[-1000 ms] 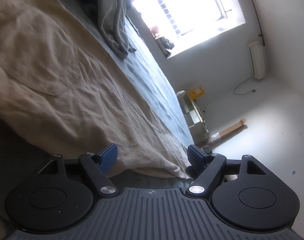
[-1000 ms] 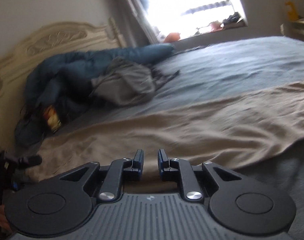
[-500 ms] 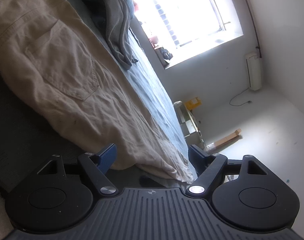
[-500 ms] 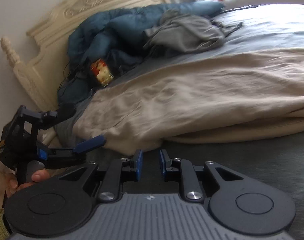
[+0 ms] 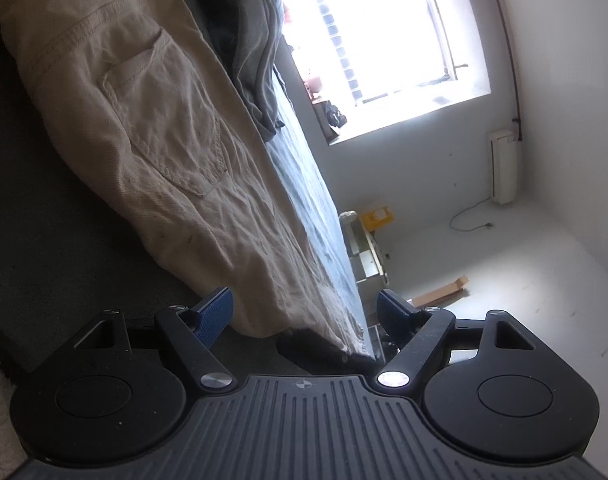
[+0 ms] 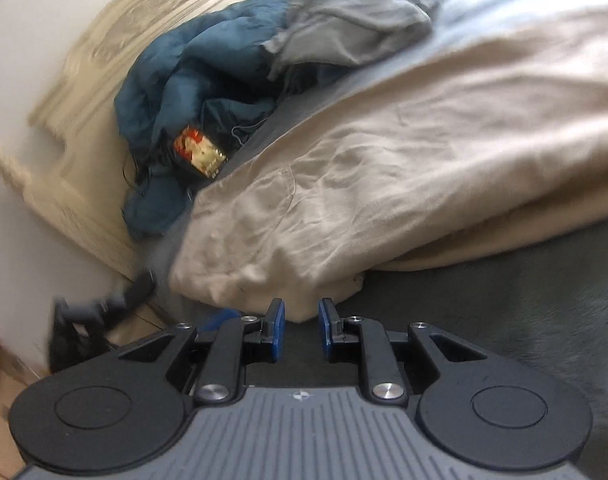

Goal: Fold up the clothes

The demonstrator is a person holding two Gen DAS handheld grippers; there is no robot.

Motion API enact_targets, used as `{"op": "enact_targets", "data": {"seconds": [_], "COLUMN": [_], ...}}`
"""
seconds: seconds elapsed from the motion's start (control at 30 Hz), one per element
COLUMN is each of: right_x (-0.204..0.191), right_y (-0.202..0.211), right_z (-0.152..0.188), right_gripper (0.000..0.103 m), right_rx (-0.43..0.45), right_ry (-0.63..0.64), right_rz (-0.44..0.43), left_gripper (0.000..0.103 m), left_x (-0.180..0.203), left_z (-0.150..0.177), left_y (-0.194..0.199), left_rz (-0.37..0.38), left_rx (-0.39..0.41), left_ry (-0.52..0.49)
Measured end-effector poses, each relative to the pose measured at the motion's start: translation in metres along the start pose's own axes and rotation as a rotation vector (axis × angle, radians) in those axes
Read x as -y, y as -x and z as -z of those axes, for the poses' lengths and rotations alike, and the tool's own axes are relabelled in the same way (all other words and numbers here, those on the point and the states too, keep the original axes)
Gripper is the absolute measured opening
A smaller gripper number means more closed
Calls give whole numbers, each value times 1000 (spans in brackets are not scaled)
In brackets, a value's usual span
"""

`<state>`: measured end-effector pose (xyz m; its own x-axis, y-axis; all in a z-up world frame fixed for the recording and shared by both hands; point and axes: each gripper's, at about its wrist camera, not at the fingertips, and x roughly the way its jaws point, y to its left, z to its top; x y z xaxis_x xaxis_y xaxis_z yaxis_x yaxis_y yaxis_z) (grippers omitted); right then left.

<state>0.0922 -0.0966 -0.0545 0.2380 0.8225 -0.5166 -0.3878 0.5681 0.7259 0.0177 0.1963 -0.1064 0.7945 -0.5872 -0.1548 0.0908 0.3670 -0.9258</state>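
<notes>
Left wrist view is showing the beige trousers [image 5: 151,152] lying lengthwise on the grey bed cover [image 5: 43,240]; compared with a second ago, more of the back pocket and waistband seam is coming into frame, and the hem end is sitting closer to the left gripper [image 5: 304,312]. Its jaws are standing wide apart, gripping nothing, the hem edge lying ahead between them. Right wrist view is now looking down on the trousers' other end [image 6: 344,200], where earlier it was facing the window across the bed; the blue duvet [image 6: 191,76] and headboard [image 6: 83,92] are blurring. Right gripper [image 6: 300,330] jaws are narrowly parted, empty, just short of the fabric edge
</notes>
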Motion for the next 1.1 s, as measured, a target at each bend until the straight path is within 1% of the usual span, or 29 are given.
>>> {"op": "enact_targets", "data": {"seconds": [0.1, 0.17, 0.2, 0.27, 0.3, 0.33, 0.4, 0.47, 0.5, 0.53, 0.67, 0.73, 0.77, 0.8, 0.83, 0.9, 0.93, 1.0, 1.07, 1.1], "right_x": [7, 13, 16, 22, 24, 25, 25, 25, 23, 17, -15, -32, -38, -40, -41, -32, -26, -14, -4, 0], "right_y": [-14, -21, -23, -24, -24, -23, -19, -16, -16, -16, -21, -28, -31, -31, -29, -21, -17, -10, -5, -3], "right_z": [-8, -11, -13, -14, -14, -14, -14, -14, -15, -14, -7, 3, 7, 7, 7, -3, -9, -21, -31, -36], "right_gripper": [21, 20, 18, 14, 10, 9, 7, 5, 5, 4, 3, 3, 3, 4, 4, 4, 4, 6, 8, 12], "right_rx": [-27, -26, -20, 11, 28, 49, 92, 128, 146, 164, 227, 250, 252, 248, 242, 213, 198, 172, 155, 148], "right_ry": [-73, -117, -143, -180, -197, -201, -190, -156, -123, -47, 313, 511, 587, 605, 604, 501, 438, 320, 230, 199], "right_rz": [-5, -12, -18, -66, -92, -123, -173, -189, -173, -135, 44, 133, 170, 177, 174, 113, 79, 17, -31, -46], "left_gripper": [80, 80, 80, 80, 80, 80, 80, 80, 80, 80, 80, 80, 80, 80, 80, 80, 80, 79, 78, 75], "left_x": [0, 0, -1, -3, -3, -2, -2, -2, -1, -1, 6, 12, 15, 20, 25, 36, 41, 52, 59, 61], "left_z": [3, 4, 5, 5, 5, 4, 4, 4, 4, 4, 6, 8, 10, 12, 14, 20, 24, 32, 39, 40], "left_y": [-1, 1, 2, 6, 8, 9, 10, 9, 9, 8, 7, 4, 2, -1, -5, -15, -21, -32, -42, -47], "left_rz": [7, 9, 7, 5, 3, 1, -1, -3, -5, -6, -31, -61, -85, -113, -147, -213, -229, -240, -236, -241], "left_rx": [-4, -6, -6, -5, -4, -4, -3, -3, -4, -4, -15, -31, -41, -52, -63, -88, -100, -114, -114, -112], "left_ry": [4, 2, 0, -11, -18, -24, -29, -29, -29, -29, -82, -137, -177, -225, -279, -399, -454, -546, -616, -646]}}
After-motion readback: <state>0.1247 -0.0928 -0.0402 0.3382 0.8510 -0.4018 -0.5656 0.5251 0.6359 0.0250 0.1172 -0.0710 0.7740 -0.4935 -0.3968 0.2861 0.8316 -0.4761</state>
